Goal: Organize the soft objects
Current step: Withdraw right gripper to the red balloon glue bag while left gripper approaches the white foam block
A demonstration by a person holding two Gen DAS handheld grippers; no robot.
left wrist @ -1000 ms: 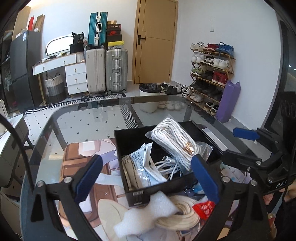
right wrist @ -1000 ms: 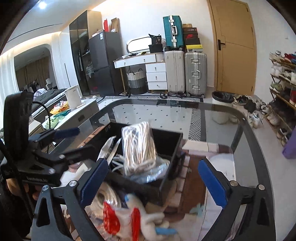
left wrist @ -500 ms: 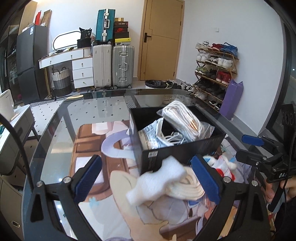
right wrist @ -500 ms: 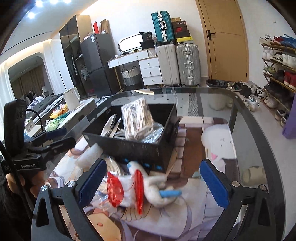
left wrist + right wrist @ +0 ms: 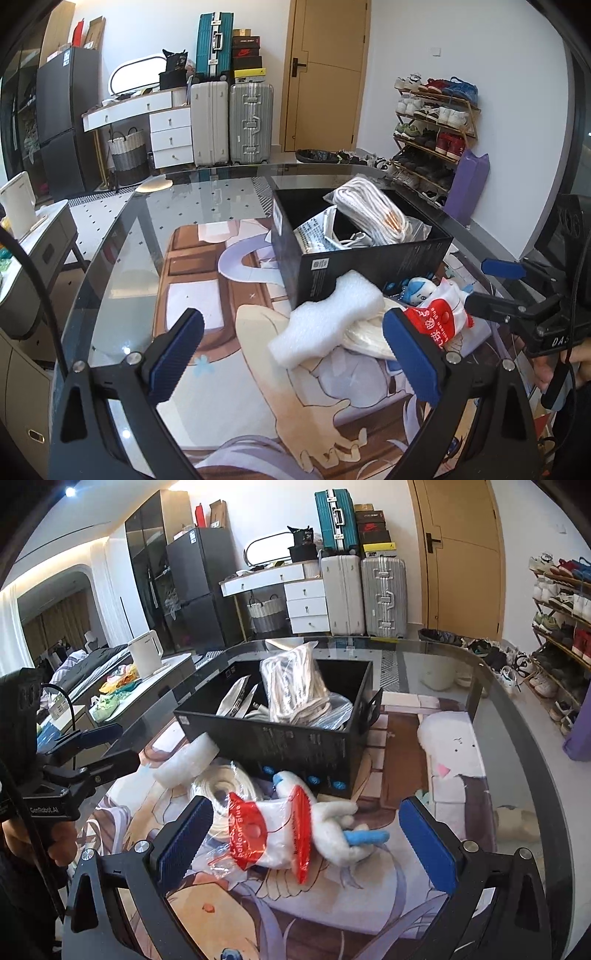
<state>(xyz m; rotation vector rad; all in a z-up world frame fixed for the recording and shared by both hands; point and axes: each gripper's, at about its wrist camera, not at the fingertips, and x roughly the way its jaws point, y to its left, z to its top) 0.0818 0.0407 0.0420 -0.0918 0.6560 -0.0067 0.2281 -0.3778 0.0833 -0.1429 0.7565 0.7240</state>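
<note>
Here both tools are held low over the near edge of the glass table [image 5: 110,266], each gripped from behind by a hand: the hand on the left tool [image 5: 44,845] shows at the left border of the right wrist view, the hand on the right tool [image 5: 576,362] at the right border of the left wrist view.

The soft things lie in a loose heap on the printed mat [image 5: 207,295], against the near wall of the black box [image 5: 369,266]. A white foam piece [image 5: 325,321] rests on a coil of white rope [image 5: 225,786]; beside them sit a clear bag with red printed bands [image 5: 266,834] and a white plush toy with blue parts [image 5: 340,834]. The box already holds a bagged bundle of white cord [image 5: 291,686] and flat packets [image 5: 314,236], standing near the table's middle.

The left tool [image 5: 295,354] has its blue pads wide apart, holding nothing, the foam piece between and just beyond them. The right tool [image 5: 303,842] is equally spread and empty, the red-banded bag and plush lying between its fingers.
</note>
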